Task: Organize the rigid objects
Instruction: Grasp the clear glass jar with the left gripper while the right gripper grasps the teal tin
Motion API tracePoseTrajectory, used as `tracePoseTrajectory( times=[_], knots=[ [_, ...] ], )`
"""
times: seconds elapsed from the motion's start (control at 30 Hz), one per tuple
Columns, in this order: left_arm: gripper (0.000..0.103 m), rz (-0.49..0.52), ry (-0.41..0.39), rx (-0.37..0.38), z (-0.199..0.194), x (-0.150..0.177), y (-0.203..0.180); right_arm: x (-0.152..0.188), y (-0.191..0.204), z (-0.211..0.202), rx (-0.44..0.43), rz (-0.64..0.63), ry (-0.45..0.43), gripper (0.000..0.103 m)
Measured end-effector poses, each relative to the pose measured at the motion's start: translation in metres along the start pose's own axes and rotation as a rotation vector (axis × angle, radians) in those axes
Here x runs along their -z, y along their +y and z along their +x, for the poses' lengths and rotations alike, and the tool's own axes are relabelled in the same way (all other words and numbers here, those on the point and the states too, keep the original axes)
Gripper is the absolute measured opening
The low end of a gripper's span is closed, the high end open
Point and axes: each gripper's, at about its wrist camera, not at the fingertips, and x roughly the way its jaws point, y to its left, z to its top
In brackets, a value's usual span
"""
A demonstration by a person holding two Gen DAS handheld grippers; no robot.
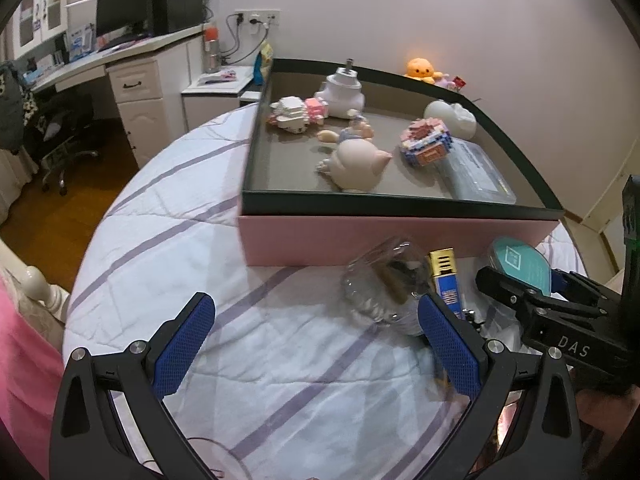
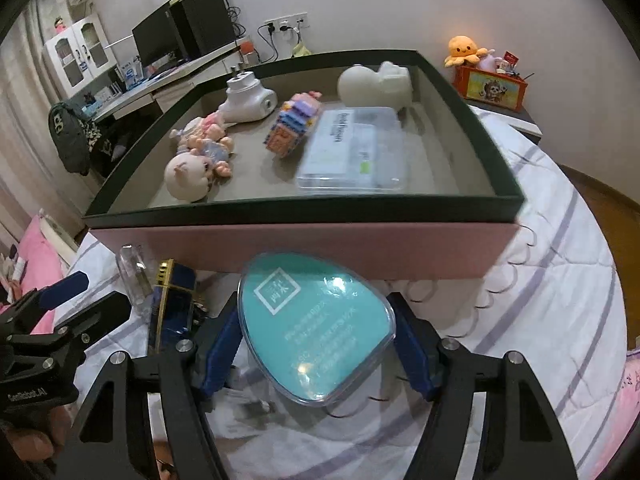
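Pinching teal case (image 2: 316,328) between pads, your right claw (image 2: 316,344) faces tray (image 2: 304,212) ahead for drop-in; left claw (image 1: 316,344) spread, glass jar (image 1: 384,284) just ahead.

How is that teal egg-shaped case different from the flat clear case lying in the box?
The teal egg-shaped case is rounded and coloured; the clear rectangular case is boxy and see-through with a white label. The teal case sits outside the box between the right gripper's blue pads, while the clear case lies inside among the figurines. Both are hard, glossy plastic cases.
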Motion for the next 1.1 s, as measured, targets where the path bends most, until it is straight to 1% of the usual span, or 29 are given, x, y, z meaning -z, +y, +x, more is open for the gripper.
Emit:
tracePoseTrajectory(
  times=[0.17,0.3,0.4,0.47,0.5,0.67,0.77,0.8,0.83,0.87,0.9,0.93,0.97,1.1],
  knots=[
    [0.103,0.009,0.01,0.014,0.008,-0.004,-0.011,0.001,-0.007,-0.003,0.015,0.006,-0.003,0.071],
    [0.103,-0.003,-0.012,0.034,0.013,-0.007,-0.014,0.001,-0.008,-0.003,0.019,0.005,-0.005,0.071],
    [0.103,-0.007,-0.013,0.038,0.016,-0.011,-0.014,0.001,-0.008,-0.003,0.019,0.003,-0.006,0.071],
    [0.099,-0.013,-0.008,0.044,0.015,-0.01,-0.011,0.002,-0.01,-0.004,0.02,0.003,-0.005,0.071],
    [0.098,-0.018,-0.006,0.043,0.015,-0.009,-0.008,0.002,-0.01,-0.004,0.02,0.004,-0.005,0.071],
    [0.098,-0.03,0.018,0.023,0.022,-0.001,-0.002,0.001,-0.01,-0.003,0.024,0.006,-0.004,0.071],
    [0.097,0.003,0.021,0.013,0.028,-0.002,-0.01,0.001,-0.009,-0.003,0.022,0.006,-0.004,0.071],
    [0.094,0.009,0.021,0.017,0.028,-0.002,-0.011,0.001,-0.009,-0.003,0.021,0.007,-0.004,0.071],
    [0.085,0.013,0.02,0.029,0.027,-0.002,-0.011,0.002,-0.009,-0.003,0.02,0.008,-0.003,0.071],
    [0.08,0.015,0.019,0.035,0.026,-0.002,-0.011,0.002,-0.009,-0.004,0.021,0.008,-0.003,0.071],
    [0.069,0.015,0.019,0.043,0.024,-0.001,-0.011,0.002,-0.01,-0.005,0.022,0.01,-0.003,0.071],
    [0.061,0.018,0.019,0.051,0.022,-0.001,-0.011,0.003,-0.01,-0.005,0.022,0.012,-0.003,0.071],
    [0.056,0.02,0.02,0.062,0.021,-0.001,-0.012,0.003,-0.01,-0.005,0.021,0.013,-0.004,0.071],
    [0.056,0.026,0.016,0.072,0.018,0.001,-0.014,0.003,-0.007,-0.008,0.011,0.006,-0.007,0.071]
  ],
)
